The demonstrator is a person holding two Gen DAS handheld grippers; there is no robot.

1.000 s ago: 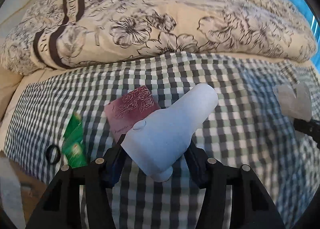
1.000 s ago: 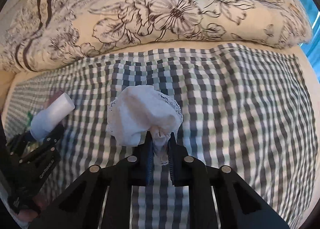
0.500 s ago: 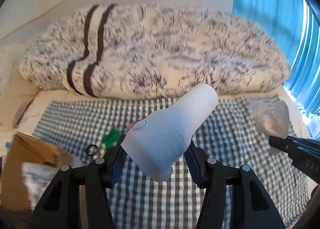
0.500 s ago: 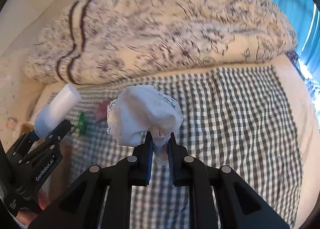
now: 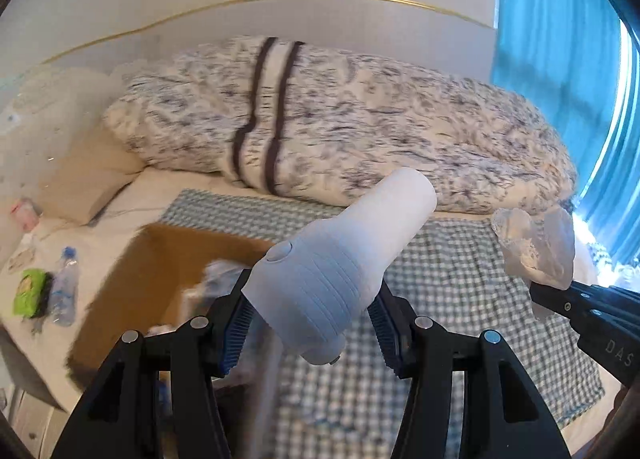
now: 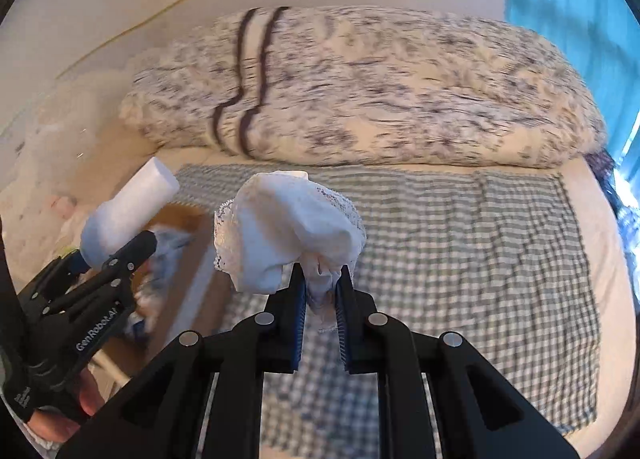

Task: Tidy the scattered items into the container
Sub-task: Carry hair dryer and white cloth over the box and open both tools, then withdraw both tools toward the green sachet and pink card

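My left gripper (image 5: pixel 310 319) is shut on a pale white-blue handheld device (image 5: pixel 340 267) with a round button, held tilted with its wide end up and to the right. Below and left of it lies an open brown cardboard box (image 5: pixel 152 259) with blurred items inside. My right gripper (image 6: pixel 322 291) is shut on a bunched white lace-edged cloth (image 6: pixel 288 235) above the checked sheet. In the right wrist view, the left gripper (image 6: pixel 132 249) and device (image 6: pixel 128 211) hang over the box (image 6: pixel 182 217). The right gripper (image 5: pixel 540 295) and cloth (image 5: pixel 536 251) show at the left view's right edge.
A rolled floral duvet (image 5: pixel 340 131) lies across the back of the bed, on a green-checked sheet (image 5: pixel 460 279). A plastic bottle (image 5: pixel 64 287) and green packet (image 5: pixel 30 291) lie left of the box. Blue curtains (image 5: pixel 560 59) hang at the right. A beige pillow (image 5: pixel 80 183) sits far left.
Both grippers have risen and swung left, still holding the device and the cloth. The cardboard box has come under the left gripper; the packets on the sheet have left view.
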